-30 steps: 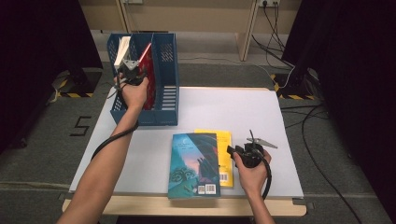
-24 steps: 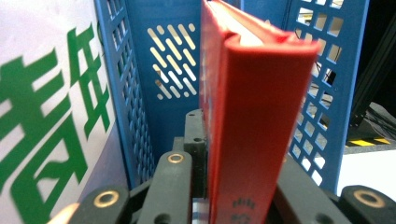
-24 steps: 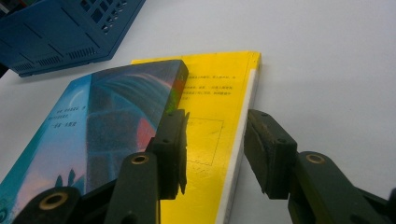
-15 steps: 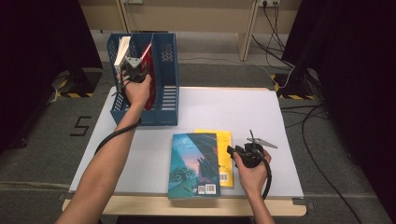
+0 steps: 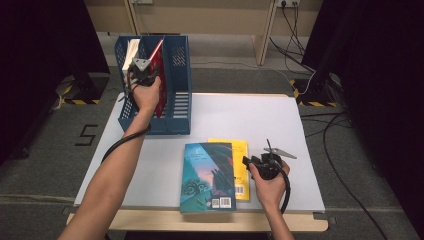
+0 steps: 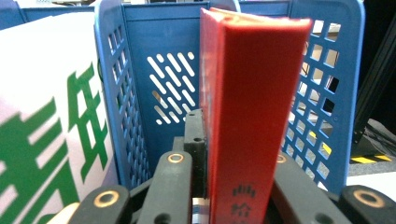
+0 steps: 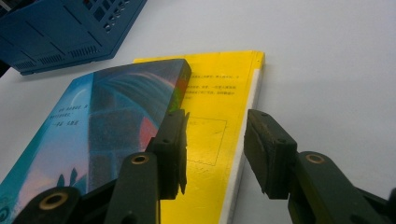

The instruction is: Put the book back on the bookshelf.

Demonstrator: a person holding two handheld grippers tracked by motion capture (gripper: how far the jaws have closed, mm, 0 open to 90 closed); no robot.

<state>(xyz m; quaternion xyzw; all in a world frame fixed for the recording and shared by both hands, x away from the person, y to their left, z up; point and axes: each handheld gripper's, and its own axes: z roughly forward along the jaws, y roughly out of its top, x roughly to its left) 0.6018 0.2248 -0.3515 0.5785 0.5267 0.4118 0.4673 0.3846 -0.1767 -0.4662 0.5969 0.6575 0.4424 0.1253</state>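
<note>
The left gripper (image 5: pixel 142 70) is squeezing the red book (image 5: pixel 156 75) standing tall in the blue rack (image 5: pixel 178 107) at ten o'clock, while the right gripper (image 5: pixel 250 162), jaws apart, is waiting at the yellow book (image 5: pixel 240 150), lying flat toward nine o'clock.

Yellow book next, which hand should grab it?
Probably right. The right gripper is open, its jaws over the yellow book's edge. The left gripper is far off at the blue rack, shut on the red book.

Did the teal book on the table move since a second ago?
No. The teal book lies partly over the yellow book, near the table's front edge, as before.
</note>
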